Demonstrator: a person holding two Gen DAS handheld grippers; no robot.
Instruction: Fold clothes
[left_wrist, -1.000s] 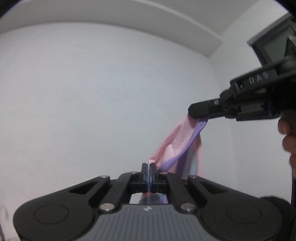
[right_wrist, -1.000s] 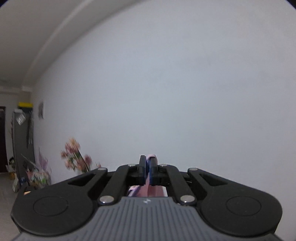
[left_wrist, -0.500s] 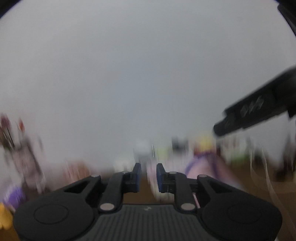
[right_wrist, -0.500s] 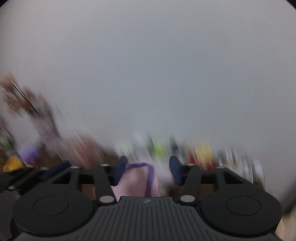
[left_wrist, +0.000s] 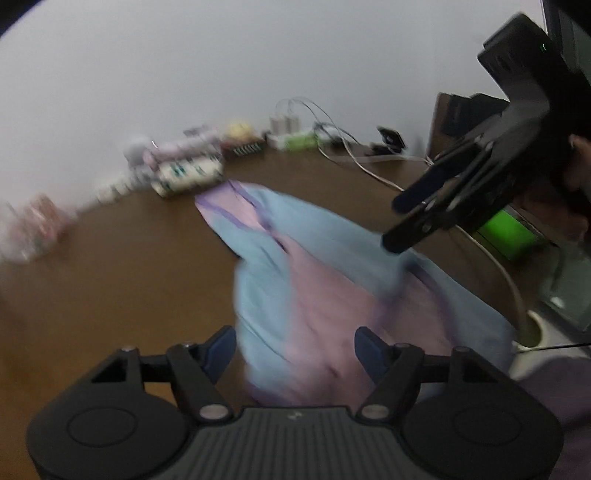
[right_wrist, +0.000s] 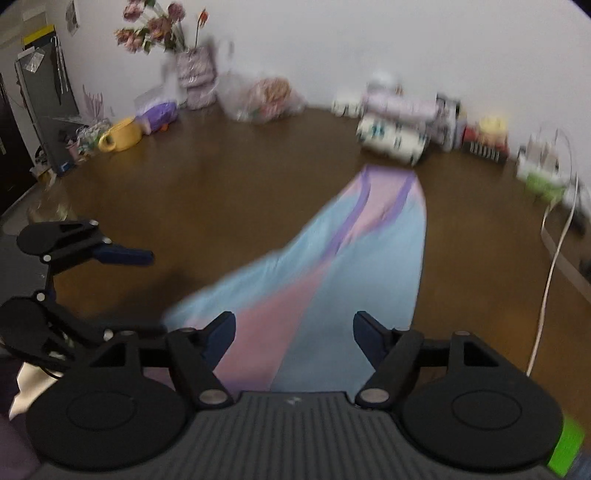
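Note:
A light blue and pink garment with purple trim (left_wrist: 325, 280) (right_wrist: 332, 266) lies stretched out on the brown table (left_wrist: 110, 280) (right_wrist: 207, 192), its far end toward the wall. My left gripper (left_wrist: 295, 345) hovers over its near end with the jaws opening; cloth shows beneath the gap but the pads do not press on it. My right gripper (right_wrist: 294, 332) also has its jaws opening over the near end, nothing pinched. Each gripper shows in the other's view: the right one (left_wrist: 417, 218) at upper right, the left one (right_wrist: 122, 254) at left.
Along the wall stand boxes and packets (right_wrist: 399, 125), a flower vase (right_wrist: 192, 70), a plastic bag (right_wrist: 266, 99) and a yellow pot (right_wrist: 122, 136). White cables (right_wrist: 554, 236) and a green box (left_wrist: 506, 236) lie at the right. A hand (left_wrist: 576, 177) holds the right gripper.
Both grippers held the garment up, shut on it, facing the wall. They have swung down toward the table and let go; the garment now lies on the table.

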